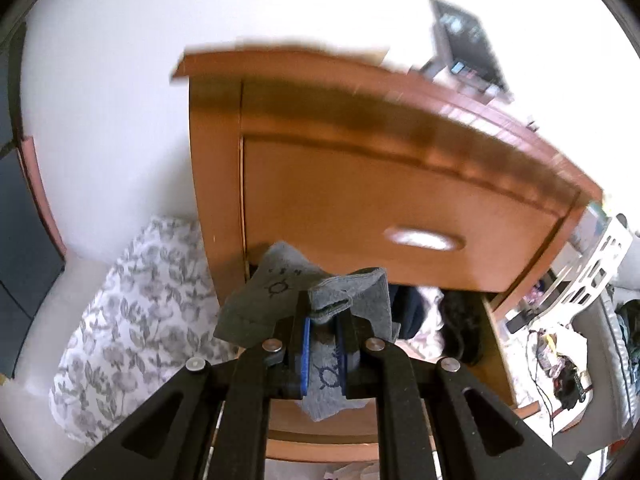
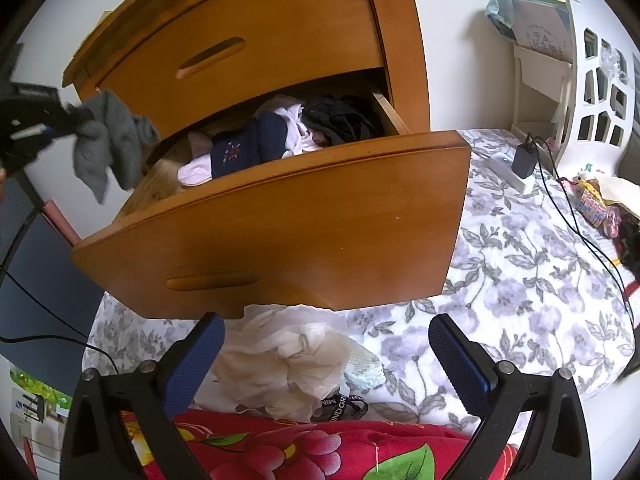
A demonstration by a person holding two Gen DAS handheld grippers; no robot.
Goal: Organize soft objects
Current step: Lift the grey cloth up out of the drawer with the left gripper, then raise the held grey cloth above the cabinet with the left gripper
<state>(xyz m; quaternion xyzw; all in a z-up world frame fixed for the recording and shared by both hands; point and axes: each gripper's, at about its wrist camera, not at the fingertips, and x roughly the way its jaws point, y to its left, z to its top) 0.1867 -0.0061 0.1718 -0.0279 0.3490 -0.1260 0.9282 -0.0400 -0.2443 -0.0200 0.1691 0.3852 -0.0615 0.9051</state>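
Note:
My left gripper (image 1: pixel 323 326) is shut on grey socks (image 1: pixel 280 292), which hang bunched from its blue pads in front of the wooden nightstand. From the right wrist view the same grey socks (image 2: pixel 112 144) dangle at the left gripper (image 2: pixel 78 120), just over the left end of the open lower drawer (image 2: pixel 304 216). Inside that drawer lie a navy sock (image 2: pixel 248 148), white and pink pieces (image 2: pixel 292 128) and a black garment (image 2: pixel 340 118). My right gripper (image 2: pixel 326 346) is open, hovering over crumpled white cloth (image 2: pixel 288 356) on the bed below the drawer front.
The upper drawer (image 2: pixel 248 32) is closed. A floral bedspread (image 2: pixel 520 264) stretches right, with a charger and cable (image 2: pixel 524 160) and small clutter on it. A red floral cloth (image 2: pixel 304 452) lies nearest me. A white cut-out shelf (image 2: pixel 596 92) stands far right.

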